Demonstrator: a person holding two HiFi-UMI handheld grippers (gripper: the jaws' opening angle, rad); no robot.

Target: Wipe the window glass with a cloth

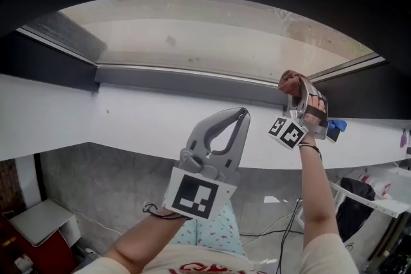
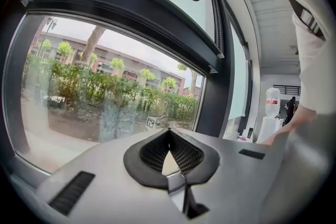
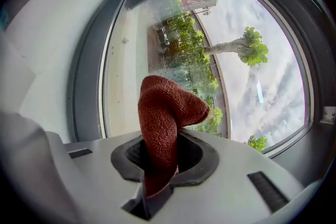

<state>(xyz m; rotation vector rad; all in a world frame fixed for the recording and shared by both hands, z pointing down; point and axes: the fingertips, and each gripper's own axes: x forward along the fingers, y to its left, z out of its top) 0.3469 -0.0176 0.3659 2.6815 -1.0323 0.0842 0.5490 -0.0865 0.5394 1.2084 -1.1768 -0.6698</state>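
The window glass [image 1: 205, 35] spans the top of the head view inside a dark frame [image 1: 186, 79]. My right gripper [image 1: 298, 97] is raised near the frame's lower right corner and is shut on a dark red cloth [image 1: 291, 81]. In the right gripper view the cloth [image 3: 164, 118] sticks up folded from between the jaws of the right gripper [image 3: 159, 161], with the glass [image 3: 226, 55] just beyond; whether it touches the glass is unclear. My left gripper [image 1: 242, 114] is held lower, in front of the white wall, shut with nothing in it [image 2: 169, 136].
A white wall band [image 1: 115, 122] runs below the window. A blue object [image 1: 336, 129] sits by my right hand. A red-and-white box [image 1: 38, 228] stands at lower left, a rack with dark items [image 1: 369, 196] at lower right. Cables [image 1: 282, 228] lie on the floor.
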